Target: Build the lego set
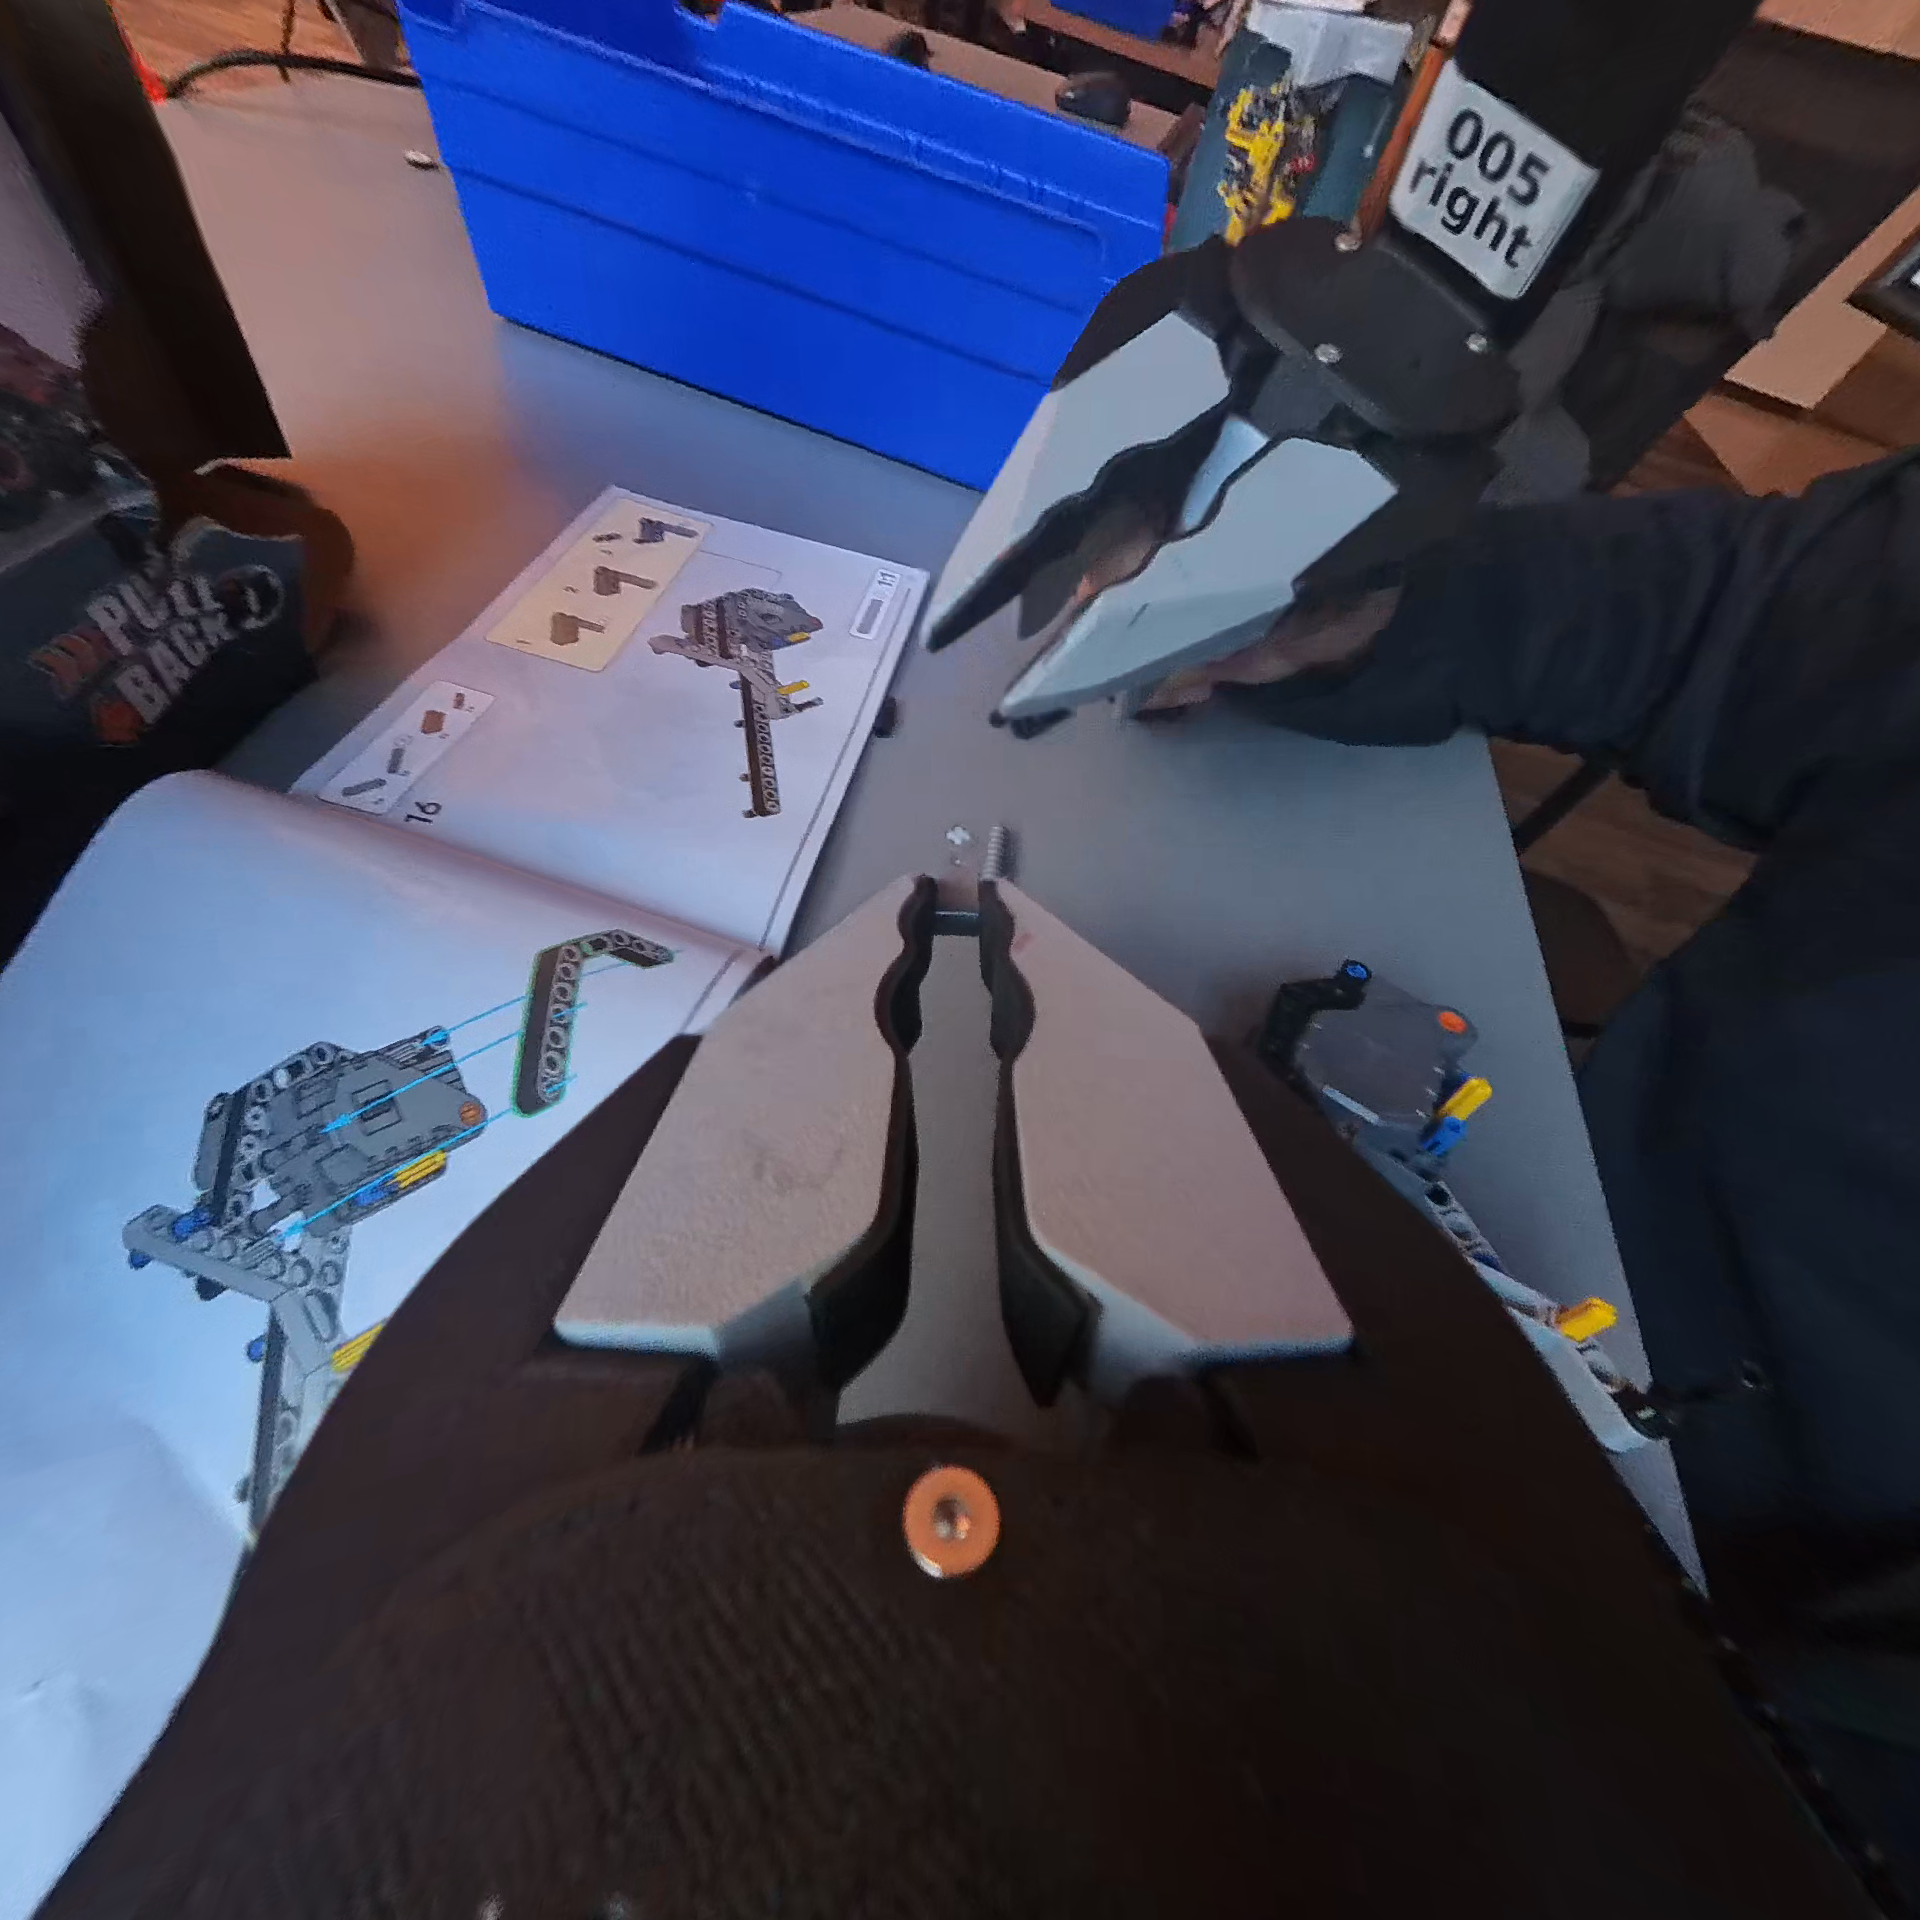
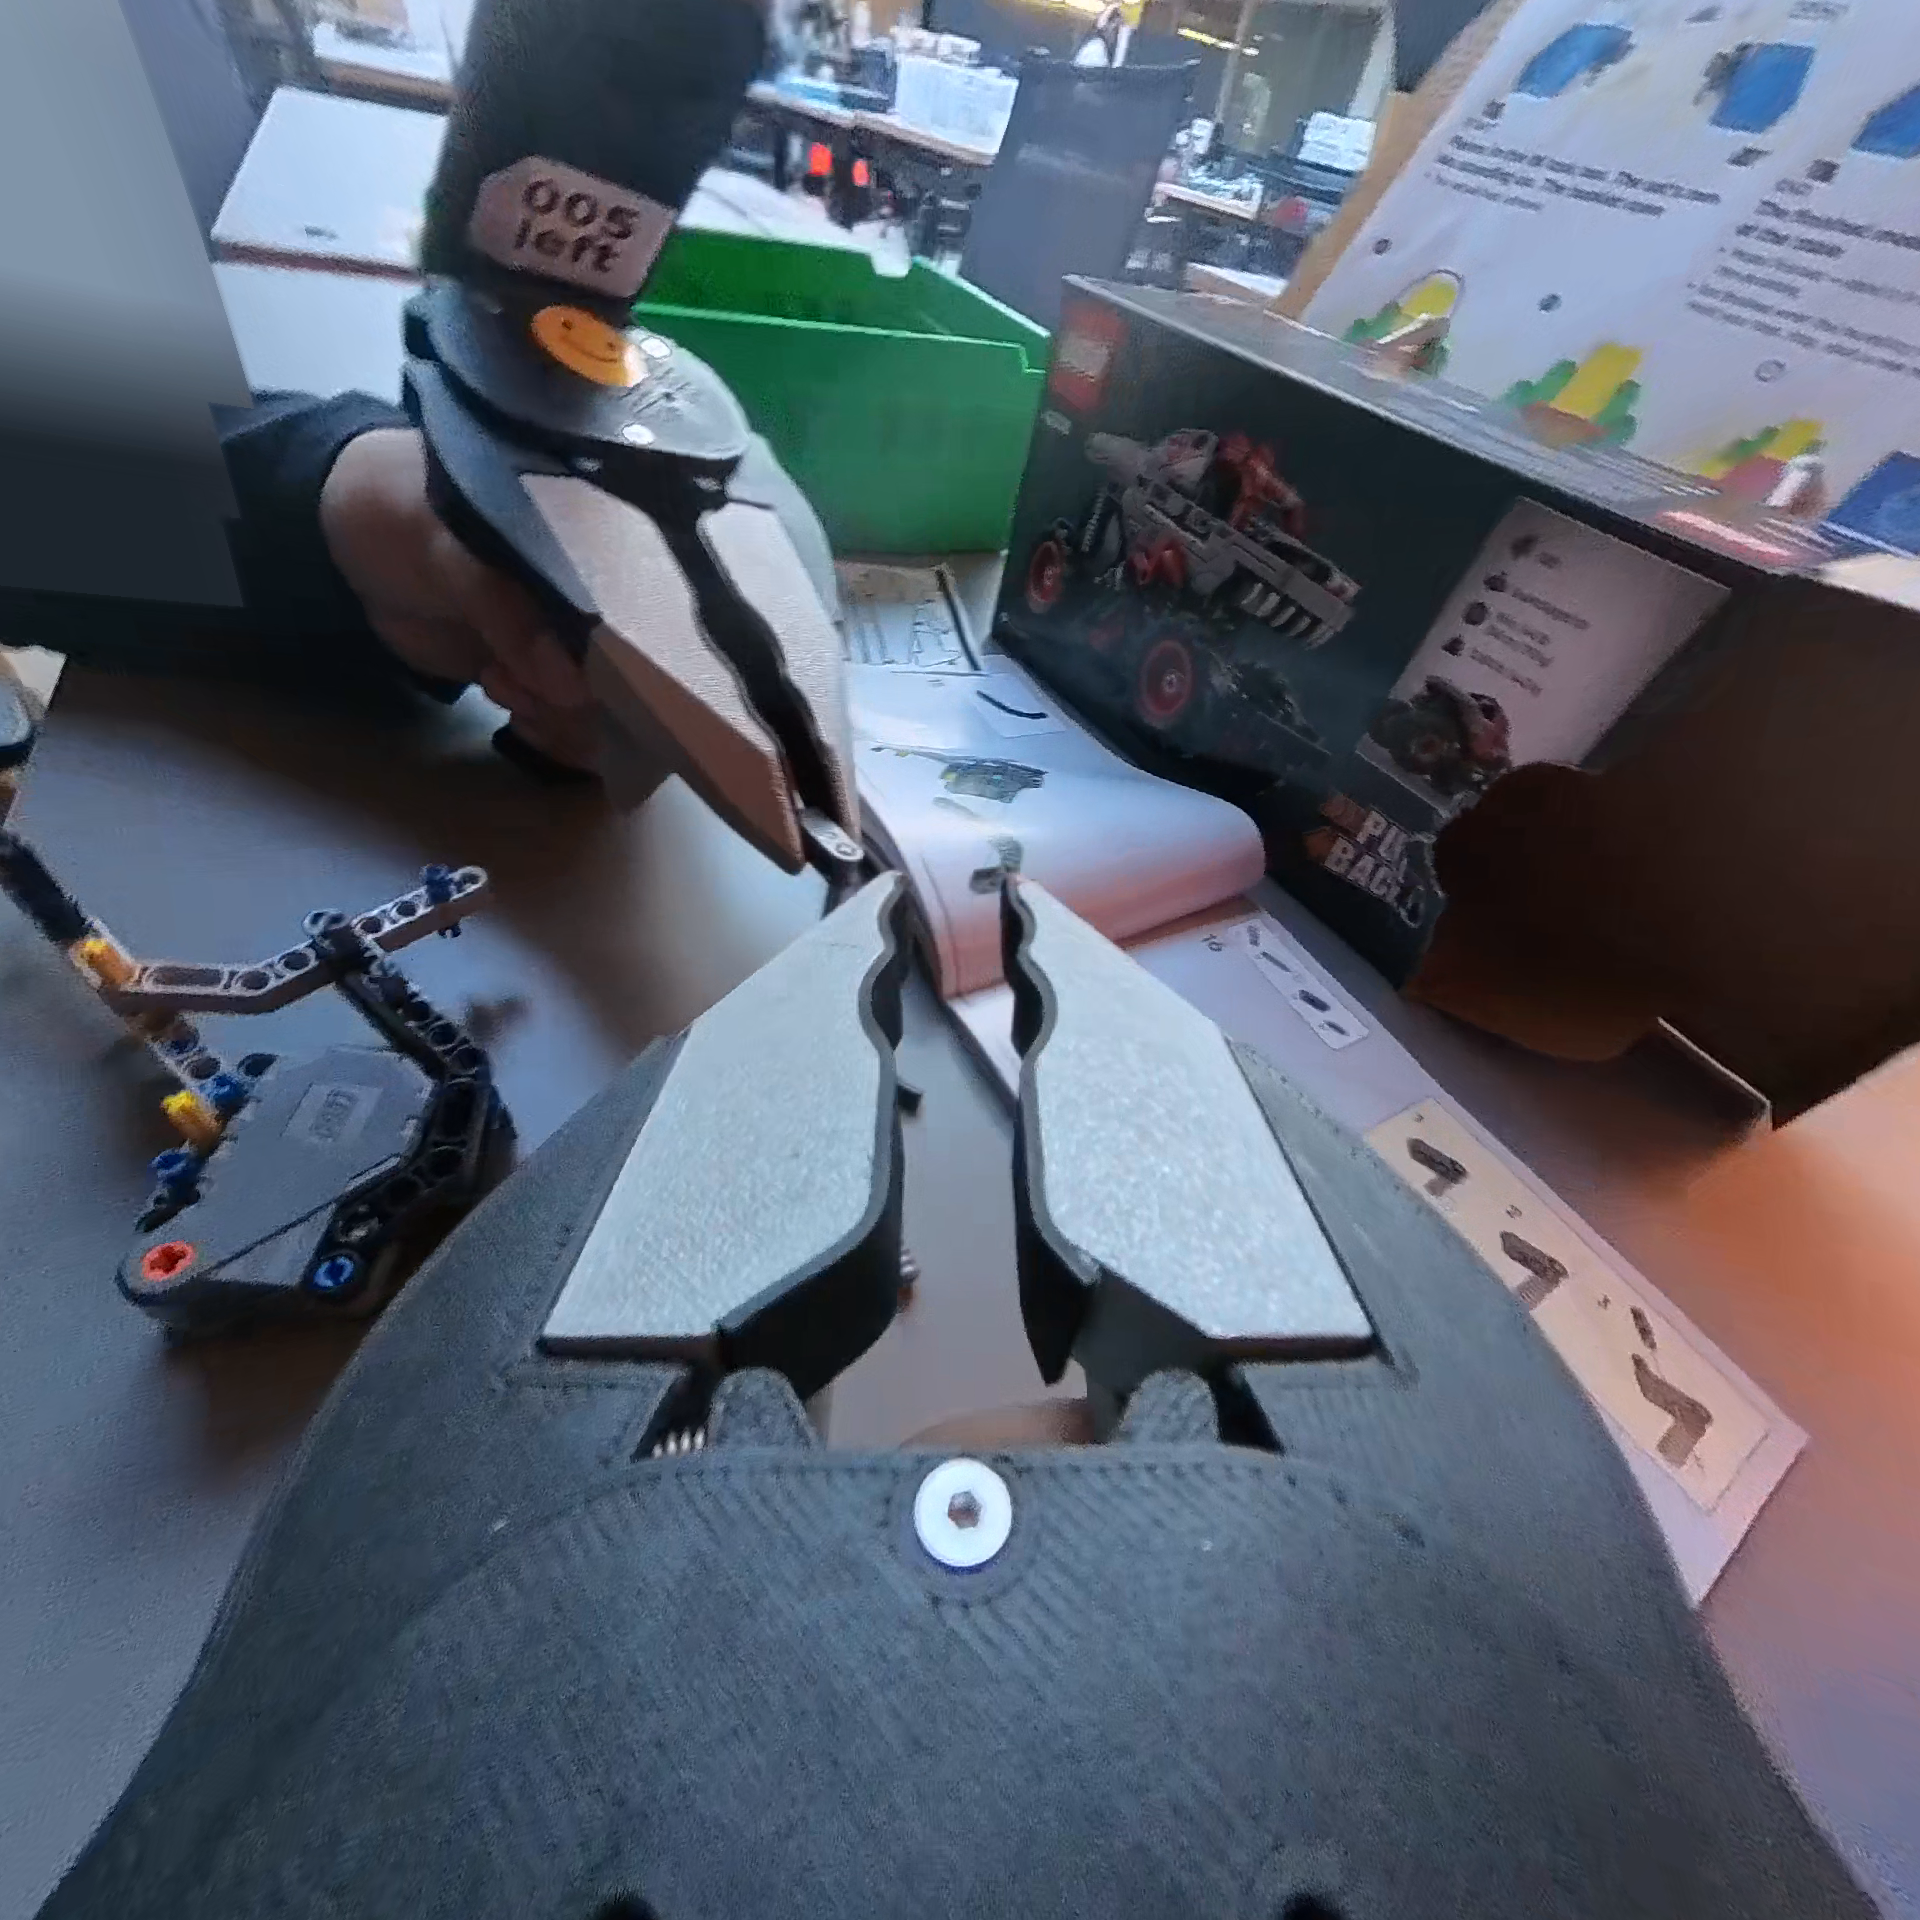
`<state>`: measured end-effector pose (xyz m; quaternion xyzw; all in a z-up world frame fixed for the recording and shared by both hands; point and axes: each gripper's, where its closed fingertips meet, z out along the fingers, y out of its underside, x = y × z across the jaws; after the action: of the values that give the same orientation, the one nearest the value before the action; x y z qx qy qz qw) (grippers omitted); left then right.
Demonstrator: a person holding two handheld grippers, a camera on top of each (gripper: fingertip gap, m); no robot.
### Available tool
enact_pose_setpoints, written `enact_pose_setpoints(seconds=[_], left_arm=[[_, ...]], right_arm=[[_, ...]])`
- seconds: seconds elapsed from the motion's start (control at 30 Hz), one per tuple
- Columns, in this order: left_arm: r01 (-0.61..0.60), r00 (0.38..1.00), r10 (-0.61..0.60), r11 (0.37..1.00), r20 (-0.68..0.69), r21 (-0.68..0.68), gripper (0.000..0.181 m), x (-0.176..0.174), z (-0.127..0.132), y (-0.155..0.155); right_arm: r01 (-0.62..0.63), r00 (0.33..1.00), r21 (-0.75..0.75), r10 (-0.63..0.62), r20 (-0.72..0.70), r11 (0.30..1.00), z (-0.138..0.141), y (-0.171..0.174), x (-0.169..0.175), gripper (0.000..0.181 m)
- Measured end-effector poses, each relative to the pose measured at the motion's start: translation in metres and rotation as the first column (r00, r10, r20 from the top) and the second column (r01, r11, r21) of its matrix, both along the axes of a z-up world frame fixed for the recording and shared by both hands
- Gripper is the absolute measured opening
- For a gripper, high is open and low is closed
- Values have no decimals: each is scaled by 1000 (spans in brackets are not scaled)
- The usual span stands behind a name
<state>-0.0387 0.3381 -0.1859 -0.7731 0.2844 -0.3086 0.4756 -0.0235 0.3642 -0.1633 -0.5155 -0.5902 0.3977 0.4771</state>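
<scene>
1. While the instruction booklet (image 1: 540, 790) lies open at the left of the grey tabletop (image 1: 1195, 852), its near page curls up, showing a drawing of a grey build with a bent beam.
2. Behind the booklet stands the dark lego box (image 2: 1351, 582) with a monster truck printed on it; a green bin (image 2: 862, 416) sits further back, and in the left wrist view a blue bin (image 1: 769, 208) stands at the far edge.
3. At the middle, the left gripper (image 1: 956, 894) hovers low over the tabletop, its jaws nearly together and clamped on a small dark pin (image 1: 956, 921) at the very tips.
4. Just beyond those tips a tiny pale piece (image 1: 958, 837) and a ridged grey piece (image 1: 1000, 844) lie on the tabletop.
5. Further right, the right gripper (image 2: 951, 899) points toward the booklet with its jaws apart and nothing between them.
6. Rightmost, the partly built lego model (image 1: 1392, 1060), dark grey with blue and yellow pins, rests on the tabletop near its edge.
</scene>
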Motion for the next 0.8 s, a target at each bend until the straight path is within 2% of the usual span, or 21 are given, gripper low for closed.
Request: enact_pose_setpoints(seconds=[0.23, 0.43, 0.57, 0.67, 0.7, 0.8], left_arm=[[-79, 997, 78, 996, -27, -37, 7, -16, -7, 8], [-87, 996, 88, 993, 2, -77, 7, -18, -9, 9], [-81, 996, 83, 993, 28, -84, 7, -18, -7, 9], [-80, 996, 83, 993, 33, -87, 6, -18, -7, 9], [-79, 996, 82, 993, 34, -86, 6, -18, -6, 9], [-75, 996, 78, 994, 31, -82, 7, -18, -6, 8]], right_arm=[[132, 990, -100, -137, -43, 986, 12, 40, 15, 20], [133, 991, -91, -132, 25, 987, 3, 42, 19, 22], [18, 993, -73, -10, 119, 997, -12, 20, 16, 20], [-59, 962, -8, 59, 265, 998, -36, 6, 19, 19], [-89, 950, 20, 79, 302, 996, -42, 2, 22, 13], [-144, 922, 52, 115, 369, 988, -53, -6, 28, 9]])
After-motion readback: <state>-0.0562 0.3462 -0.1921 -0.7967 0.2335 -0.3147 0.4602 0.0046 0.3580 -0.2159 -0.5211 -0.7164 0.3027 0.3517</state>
